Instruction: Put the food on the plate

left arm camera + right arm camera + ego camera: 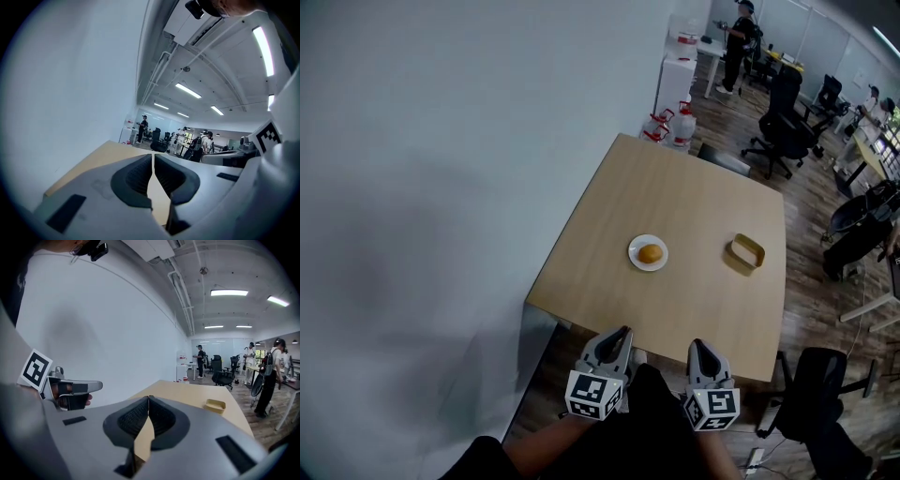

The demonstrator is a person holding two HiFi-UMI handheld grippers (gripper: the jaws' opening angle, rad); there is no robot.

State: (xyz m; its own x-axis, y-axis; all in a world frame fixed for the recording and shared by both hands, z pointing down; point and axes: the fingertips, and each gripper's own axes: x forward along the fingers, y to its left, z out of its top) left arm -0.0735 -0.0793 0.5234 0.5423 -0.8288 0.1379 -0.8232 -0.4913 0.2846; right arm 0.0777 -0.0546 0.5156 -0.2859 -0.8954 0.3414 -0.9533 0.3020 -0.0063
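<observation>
Head view is taking in the whole table (675, 187) from above. The left gripper (623, 331) and the right gripper (697, 343) are hovering side by side at its near edge, at six o'clock of the frame, both pointing toward twelve. Near the table's middle the plate (635, 258) is sitting with the bun (650, 252) lying on it. A yellow tray (747, 253) is resting at three o'clock of the plate, well apart from it. Water jugs (680, 125) are standing on the floor beyond the far corner, and office chairs (783, 112) are crowding the one-to-two o'clock area.

Left gripper view is showing what the head camera cannot: its fingers are resting shut, tip against tip, with nothing between them and only bare tabletop showing behind. Plate and bun are lying outside this view. The right gripper is peeking in at three o'clock, and ceiling lights (187, 90) are running overhead.

Right gripper view is likewise showing its own fingers resting shut and gripping nothing. The left gripper is appearing at nine o'clock and the yellow tray is sitting at two o'clock on the table. The plate is falling outside this view too.
</observation>
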